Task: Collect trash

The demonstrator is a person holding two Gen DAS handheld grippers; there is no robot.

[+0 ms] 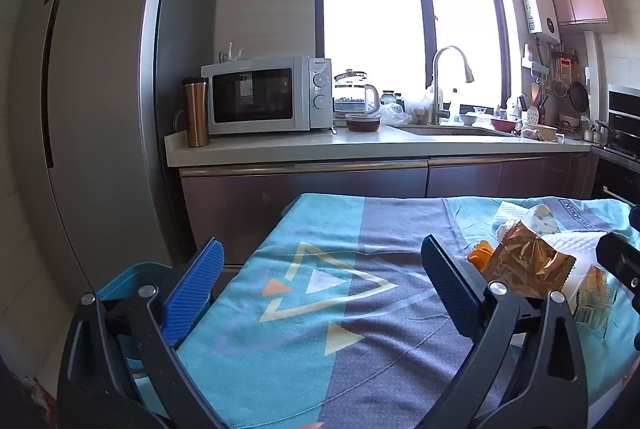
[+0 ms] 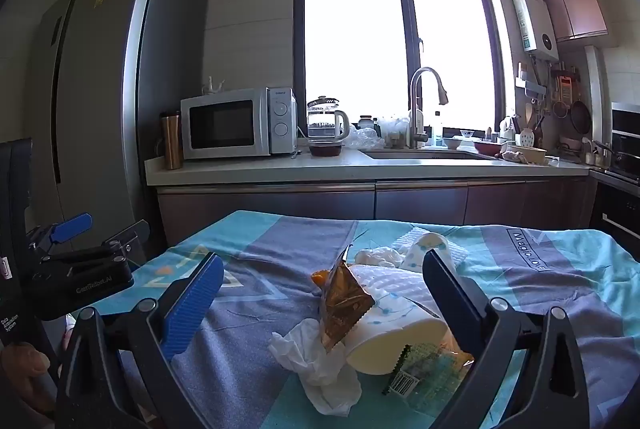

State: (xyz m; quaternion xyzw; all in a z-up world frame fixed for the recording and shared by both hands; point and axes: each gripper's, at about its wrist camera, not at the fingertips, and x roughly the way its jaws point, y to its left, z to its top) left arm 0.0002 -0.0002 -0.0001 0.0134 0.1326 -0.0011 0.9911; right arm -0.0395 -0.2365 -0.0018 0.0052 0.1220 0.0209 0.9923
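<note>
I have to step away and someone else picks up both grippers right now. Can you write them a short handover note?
Left gripper: open, empty, over bare tablecloth.
Right gripper: open, empty, aimed at the trash pile.
Pile on the cloth: brown foil wrapper, crumpled tissue, tipped paper cup, clear barcode wrapper, second paper cup behind.
Blue bin sits off the table's left edge.
Done: nothing picked up, as far as visible.
Left: all of it.

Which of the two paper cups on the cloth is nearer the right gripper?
The big tipped-over cup, lying on its side between the right gripper's open fingers. The smaller dotted cup lies farther back.
</note>
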